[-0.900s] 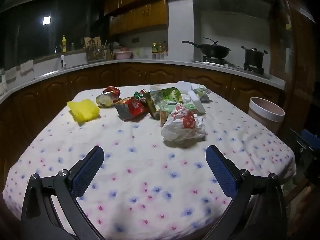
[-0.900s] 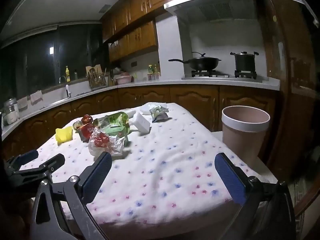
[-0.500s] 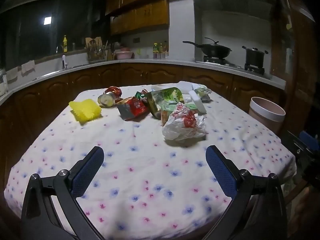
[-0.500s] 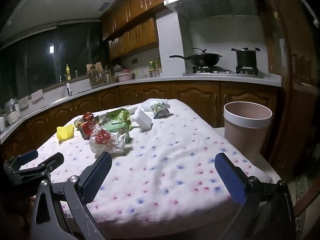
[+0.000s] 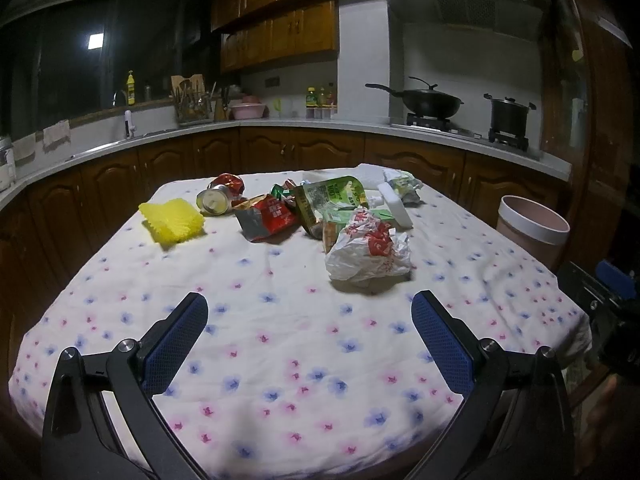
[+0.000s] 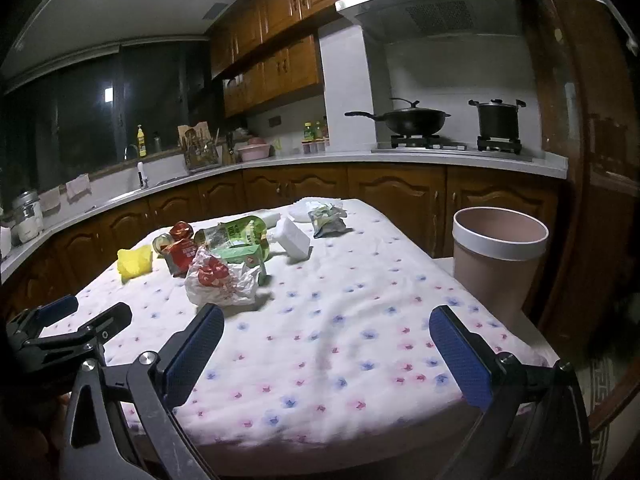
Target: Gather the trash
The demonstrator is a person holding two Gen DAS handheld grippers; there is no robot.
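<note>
Pretty much nothing collected yet, as far as I can tell. Nearest the cameras, the left hand-held gripper (image 5: 310, 322) is spread wide with nothing between its blue pads, hovering over the near edge of the bench (image 5: 280, 360), which has a flowery cloth on it. Same deal for the right hand-held gripper (image 6: 326, 338): jaws wide apart, holding nothing, parked over the near right corner.

A bit further in, the closest piece of trash is a crumpled white plastic bag with red print (image 5: 368, 250), well apart from both grippers. Right behind it and touching is a green carton (image 6: 244, 254), then the green pouch (image 5: 332, 200) and a red snack wrapper (image 5: 266, 216) bunched together. Off to the left sits a yellow foam net thing (image 5: 172, 220), with a tipped-over can (image 5: 214, 200) just beyond it. A white block (image 6: 294, 238) and a small crumpled green wrapper (image 6: 328, 220) lie toward the far edge, plus some white paper at the very back.

The pink bin with the white rim (image 6: 498, 258) stands on the floor beside the right side of the bench. From the right view the visible part of its inside looks bare, though I can't see the bottom.

So my read: everything's left to do, and the white bag looks like the obvious first grab.
</note>
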